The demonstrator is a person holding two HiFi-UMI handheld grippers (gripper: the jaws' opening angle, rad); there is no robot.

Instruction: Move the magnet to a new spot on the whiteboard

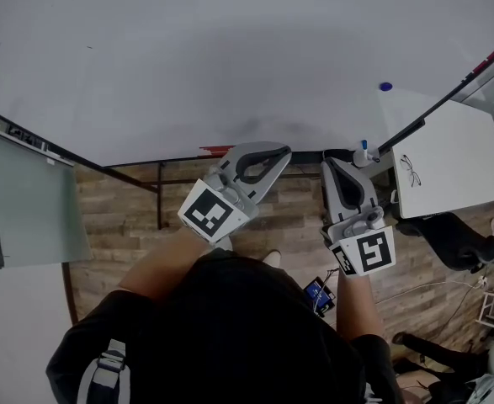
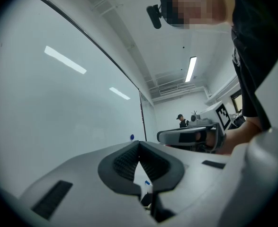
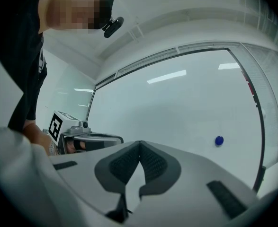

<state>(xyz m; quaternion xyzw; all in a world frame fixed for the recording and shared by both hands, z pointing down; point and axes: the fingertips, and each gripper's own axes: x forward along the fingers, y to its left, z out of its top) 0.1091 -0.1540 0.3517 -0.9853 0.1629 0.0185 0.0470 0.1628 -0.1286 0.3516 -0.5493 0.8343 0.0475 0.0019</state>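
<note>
A small round blue magnet (image 1: 385, 86) sticks to the large whiteboard (image 1: 188, 57), towards its right edge. Both grippers point level at the board near its lower edge, apart from the magnet. My left gripper (image 1: 282, 152) is shut and empty; its tips meet (image 2: 139, 144), with the magnet (image 2: 131, 136) tiny and far off along the board. My right gripper (image 1: 331, 165) is also shut with nothing in it (image 3: 139, 144). In its view the magnet (image 3: 219, 140) sits well to the right of the jaws on the whiteboard (image 3: 186, 108).
A blue-capped marker (image 1: 363, 150) stands at the board's lower edge between the right gripper and a smaller white panel (image 1: 444, 154). A red item (image 1: 215, 150) lies on the ledge. A glass door (image 1: 28, 204) is at left. A person (image 2: 181, 121) stands far back.
</note>
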